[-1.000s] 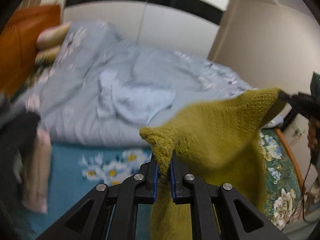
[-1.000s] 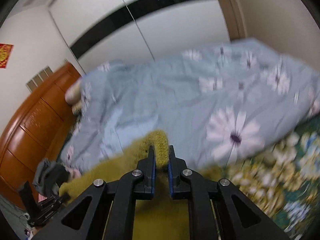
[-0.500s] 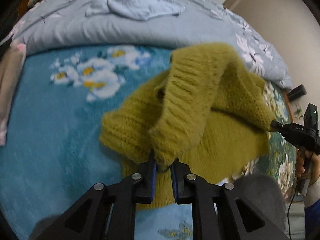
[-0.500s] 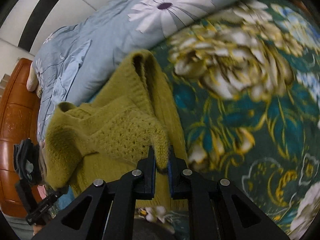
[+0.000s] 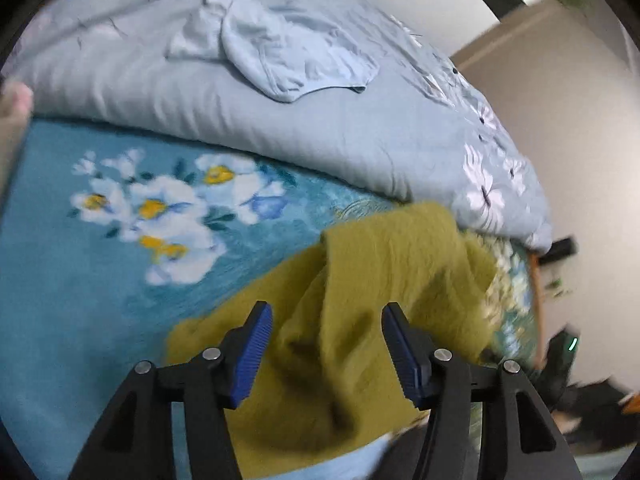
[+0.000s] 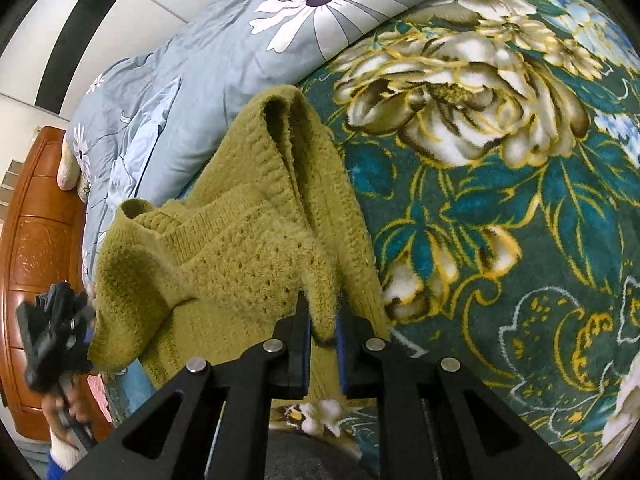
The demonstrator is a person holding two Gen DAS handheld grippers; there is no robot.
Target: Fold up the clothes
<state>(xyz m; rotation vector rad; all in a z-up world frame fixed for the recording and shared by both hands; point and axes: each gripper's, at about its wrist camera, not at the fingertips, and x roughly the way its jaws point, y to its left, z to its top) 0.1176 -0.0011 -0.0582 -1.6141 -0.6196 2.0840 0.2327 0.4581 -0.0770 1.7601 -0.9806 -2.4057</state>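
Note:
An olive-green knitted sweater (image 5: 360,280) lies crumpled on the floral bedspread. In the left wrist view my left gripper (image 5: 326,350) is open just above it, blue pads wide apart, holding nothing. In the right wrist view the sweater (image 6: 240,240) spreads to the left, and my right gripper (image 6: 322,334) is shut on its near edge. The left gripper (image 6: 52,332) shows there at the far left, beside the sweater's other end.
A pale blue flowered duvet (image 5: 280,120) is heaped along the far side of the bed, with a light blue garment (image 5: 280,56) on it. The teal floral bedspread (image 6: 520,200) lies to the right. A wooden headboard (image 6: 36,240) stands at the left.
Both grippers lowered the sweater from the air onto the bed. My left gripper then opened and let go of it. The right gripper still holds its edge.

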